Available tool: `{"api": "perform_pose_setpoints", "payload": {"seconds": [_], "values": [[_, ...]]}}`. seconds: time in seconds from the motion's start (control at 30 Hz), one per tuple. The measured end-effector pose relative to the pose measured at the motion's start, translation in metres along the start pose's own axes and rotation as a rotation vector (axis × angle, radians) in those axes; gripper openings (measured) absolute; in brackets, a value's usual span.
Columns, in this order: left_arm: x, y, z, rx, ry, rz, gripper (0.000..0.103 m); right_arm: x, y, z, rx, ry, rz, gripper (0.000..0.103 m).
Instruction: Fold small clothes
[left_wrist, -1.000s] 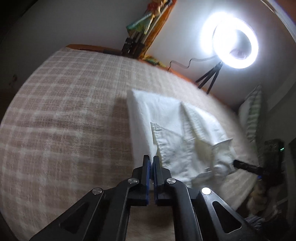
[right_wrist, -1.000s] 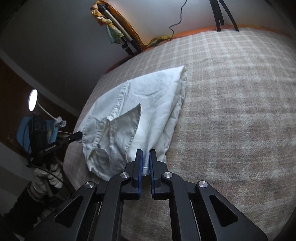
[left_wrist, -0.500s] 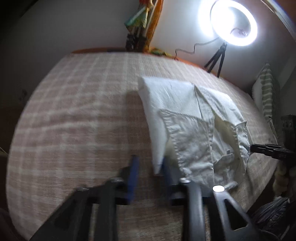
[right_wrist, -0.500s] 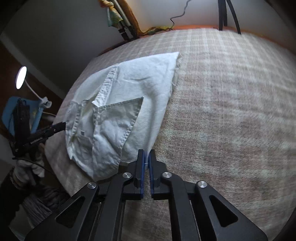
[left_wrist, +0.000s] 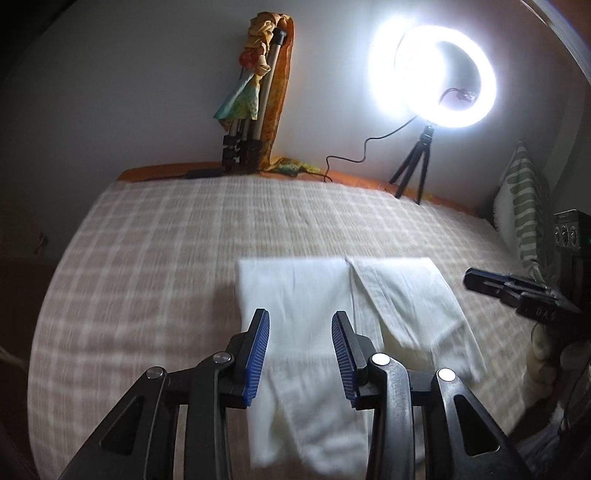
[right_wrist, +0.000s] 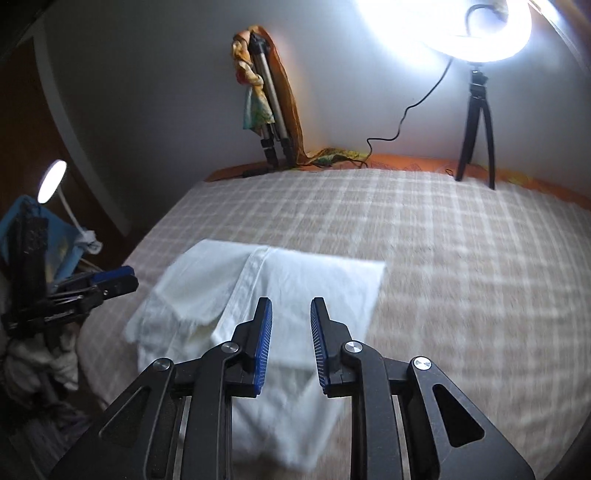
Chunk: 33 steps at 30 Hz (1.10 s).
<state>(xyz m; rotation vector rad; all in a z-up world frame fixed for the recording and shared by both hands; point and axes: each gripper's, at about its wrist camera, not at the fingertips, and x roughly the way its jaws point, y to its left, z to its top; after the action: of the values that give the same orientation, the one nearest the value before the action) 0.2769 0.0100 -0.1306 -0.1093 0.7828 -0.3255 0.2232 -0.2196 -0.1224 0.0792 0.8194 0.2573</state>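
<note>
White garment (left_wrist: 325, 295) folded, lying flat on the checked bedspread (left_wrist: 147, 258) near its front edge; same garment (right_wrist: 295, 280) seen from the right wrist camera, with a placket seam running down the upper layer. Left gripper (left_wrist: 299, 350) above the garment's near portion, jaws parted to a moderate gap, just opened, blue pads (left_wrist: 258, 347) clear of the cloth, nothing gripped. Right gripper (right_wrist: 291, 345) likewise over the garment, jaws parted to a narrower gap, just opened, pads (right_wrist: 264, 343) off the fabric, nothing gripped. Each gripper visible in the other's view: right gripper (left_wrist: 517, 295) at the right margin of the left wrist view, left gripper (right_wrist: 92, 288) at the left margin of the right wrist view. Lit ring light (left_wrist: 443, 74) on a small tripod at the far edge of the bed. Folded tripod (left_wrist: 251, 110) wrapped in orange cloth leaning on the wall. Small desk lamp (right_wrist: 51, 181) lit at far left. Both views motion-blurred.
</note>
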Motion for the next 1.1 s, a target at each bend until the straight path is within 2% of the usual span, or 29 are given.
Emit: {"api": "perform_pose_setpoints", "payload": {"seconds": [0.07, 0.17, 0.23, 0.33, 0.4, 0.5, 0.63, 0.73, 0.77, 0.83, 0.87, 0.93, 1.0, 1.03, 1.07, 1.1], "values": [[0.017, 0.0, 0.012, -0.016, 0.003, -0.018, 0.035, 0.017, -0.003, 0.011, 0.024, 0.016, 0.007, 0.02], [0.043, 0.002, 0.019, -0.013, 0.025, -0.001, 0.035, 0.034, -0.007, 0.017, 0.029, 0.04, -0.002, 0.02], [0.06, 0.003, 0.017, 0.002, 0.059, 0.005, 0.035, 0.047, -0.008, 0.018, 0.018, 0.069, -0.017, 0.02], [0.082, 0.005, 0.006, 0.054, 0.106, 0.064, 0.035, 0.066, -0.012, 0.014, 0.0, 0.115, -0.047, 0.02], [0.092, 0.006, -0.003, 0.07, 0.129, 0.074, 0.036, 0.075, -0.015, 0.009, -0.007, 0.143, -0.07, 0.02], [0.095, 0.004, -0.007, 0.097, 0.124, 0.08, 0.036, 0.085, -0.021, -0.001, -0.009, 0.176, -0.098, 0.02], [0.093, 0.009, -0.004, 0.063, 0.124, 0.077, 0.034, 0.086, -0.025, -0.001, 0.002, 0.181, -0.087, 0.02], [0.085, 0.015, -0.001, 0.09, 0.104, 0.165, 0.034, 0.077, -0.032, 0.006, 0.009, 0.163, -0.134, 0.02], [0.083, 0.025, 0.0, 0.07, 0.106, 0.218, 0.034, 0.075, -0.037, 0.008, 0.019, 0.158, -0.162, 0.02], [0.074, 0.048, 0.003, -0.031, 0.106, 0.223, 0.034, 0.066, -0.056, 0.011, 0.083, 0.156, -0.228, 0.02], [0.063, 0.059, 0.005, -0.07, 0.088, 0.224, 0.031, 0.059, -0.064, 0.011, 0.119, 0.149, -0.228, 0.02], [0.045, 0.067, 0.008, -0.084, 0.043, 0.229, 0.032, 0.042, -0.076, 0.011, 0.173, 0.119, -0.196, 0.02], [0.03, 0.071, 0.008, -0.094, 0.016, 0.213, 0.044, 0.027, -0.08, 0.01, 0.188, 0.099, -0.161, 0.029], [0.024, 0.072, 0.007, -0.104, 0.009, 0.201, 0.048, 0.022, -0.083, 0.008, 0.192, 0.093, -0.148, 0.04], [0.015, 0.073, 0.004, -0.121, 0.005, 0.171, 0.056, 0.016, -0.083, 0.006, 0.197, 0.086, -0.13, 0.045], [0.011, 0.074, 0.002, -0.133, 0.008, 0.149, 0.059, 0.009, -0.082, 0.002, 0.203, 0.08, -0.106, 0.045]]}}
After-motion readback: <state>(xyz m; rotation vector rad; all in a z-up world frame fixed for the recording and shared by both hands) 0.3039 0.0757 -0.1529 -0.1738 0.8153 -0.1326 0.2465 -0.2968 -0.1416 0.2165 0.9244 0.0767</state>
